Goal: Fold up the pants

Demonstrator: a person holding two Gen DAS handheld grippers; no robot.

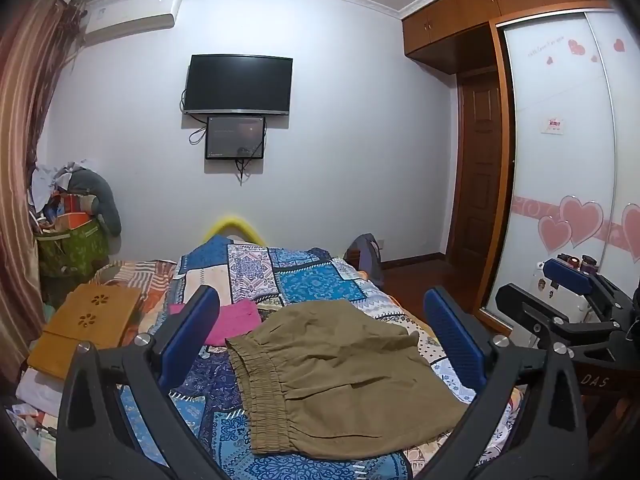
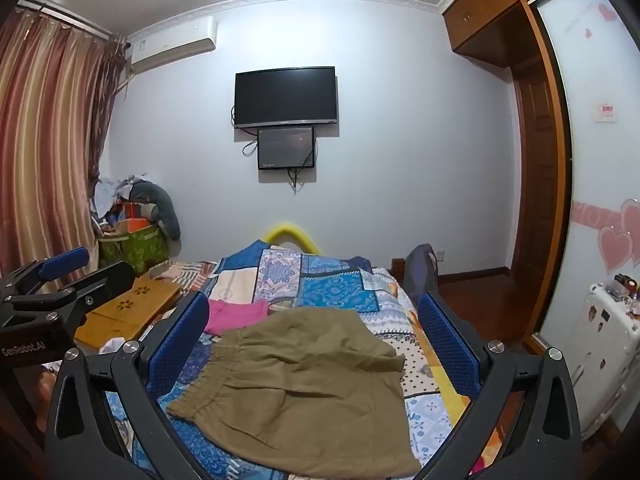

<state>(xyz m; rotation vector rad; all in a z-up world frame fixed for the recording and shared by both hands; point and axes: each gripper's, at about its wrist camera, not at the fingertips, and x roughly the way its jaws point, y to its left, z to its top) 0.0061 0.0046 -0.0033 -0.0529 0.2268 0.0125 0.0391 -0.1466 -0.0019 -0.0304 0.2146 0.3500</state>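
While both claws hang wide and empty, the olive-khaki elastic-waist cotton pants (image 1: 340,376) lie ahead (waistband leftward), nearer the left claw (image 1: 320,340) than the right claw (image 2: 316,344).

Olive-khaki pants (image 1: 340,376) on blue patchwork quilt (image 1: 316,280), pink garment (image 1: 234,322) beside.

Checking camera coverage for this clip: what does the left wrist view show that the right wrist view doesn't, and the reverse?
Only the left wrist view shows the right hand-held gripper from outside, at its right edge. Only the right wrist view shows the left hand-held gripper from outside, at its left edge, and the full white cabinet. Both show the khaki pants flat on the patchwork quilt, a pink cloth beside them, and the wall TV.
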